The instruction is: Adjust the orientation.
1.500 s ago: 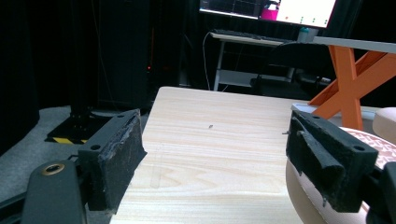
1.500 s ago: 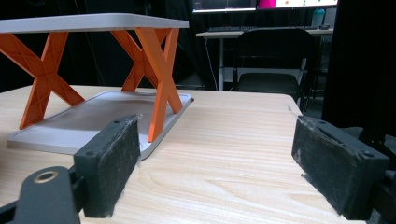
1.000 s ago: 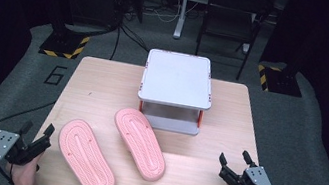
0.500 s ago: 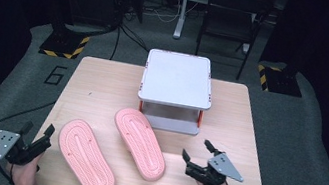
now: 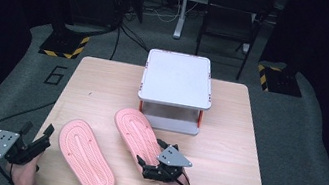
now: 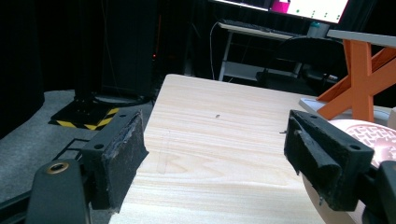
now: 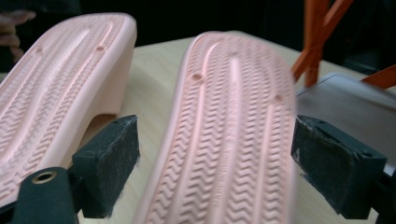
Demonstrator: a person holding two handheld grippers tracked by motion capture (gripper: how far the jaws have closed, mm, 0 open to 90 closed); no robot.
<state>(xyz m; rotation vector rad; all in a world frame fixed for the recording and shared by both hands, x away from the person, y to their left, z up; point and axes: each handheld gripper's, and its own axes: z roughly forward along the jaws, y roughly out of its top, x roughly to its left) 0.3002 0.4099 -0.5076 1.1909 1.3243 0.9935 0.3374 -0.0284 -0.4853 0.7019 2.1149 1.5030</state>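
While sole-up, pink slipper shows chevron tread | right gripper fingers apart astride it

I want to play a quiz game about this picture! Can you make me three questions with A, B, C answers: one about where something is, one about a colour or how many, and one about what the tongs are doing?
1. Where is the white shelf?
A. at the far middle of the table
B. on the floor
C. on top of a slipper

2. How many pink slippers lie on the table?
A. one
B. two
C. four

3. What are the right tongs doing?
A. shut tight on nothing
B. holding the shelf
C. open, one jaw on each side of a slipper

Answers:
1. A, it stands at the table's far middle, beyond the slippers.
2. B, the left slipper and the right slipper lie soles up, side by side.
3. C, in the right gripper view the jaws stand apart with the right slipper's sole between them, not yet squeezed.
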